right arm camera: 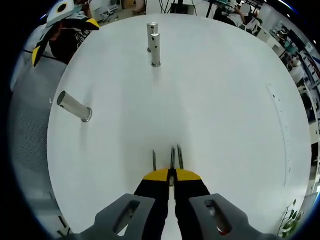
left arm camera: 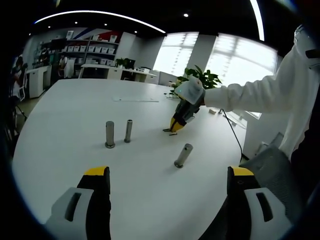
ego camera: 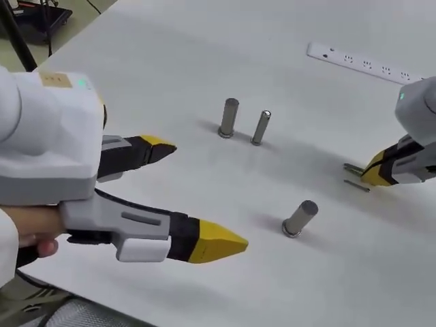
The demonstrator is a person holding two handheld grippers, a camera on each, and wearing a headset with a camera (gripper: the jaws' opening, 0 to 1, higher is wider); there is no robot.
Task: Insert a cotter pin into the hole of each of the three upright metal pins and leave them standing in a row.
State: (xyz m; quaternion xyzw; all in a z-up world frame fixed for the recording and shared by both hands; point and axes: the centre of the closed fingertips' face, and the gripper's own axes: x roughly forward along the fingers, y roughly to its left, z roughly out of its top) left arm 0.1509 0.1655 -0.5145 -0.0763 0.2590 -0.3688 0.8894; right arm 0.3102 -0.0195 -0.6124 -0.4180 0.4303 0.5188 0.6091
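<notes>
Three grey metal pins stand on the white table (ego camera: 170,54): two close together (ego camera: 229,117) (ego camera: 261,127) and a third (ego camera: 300,219) apart, nearer to me. My left gripper (ego camera: 197,197) hovers open and holds nothing, left of the pins; its yellow-tipped jaws frame them in the left gripper view (left arm camera: 167,172). At the right my right gripper (ego camera: 376,172) rests low on the table, shut on a thin cotter pin (right arm camera: 172,156). Two more cotter pins (right arm camera: 154,160) (right arm camera: 180,156) lie beside its tips. The right gripper (left arm camera: 177,124) sits beyond the third pin (left arm camera: 183,155).
A white power strip (ego camera: 361,63) lies at the table's far right. A person's white sleeve (left arm camera: 250,95) reaches in from the right. Desks, shelves and a plant (left arm camera: 200,80) stand beyond the table.
</notes>
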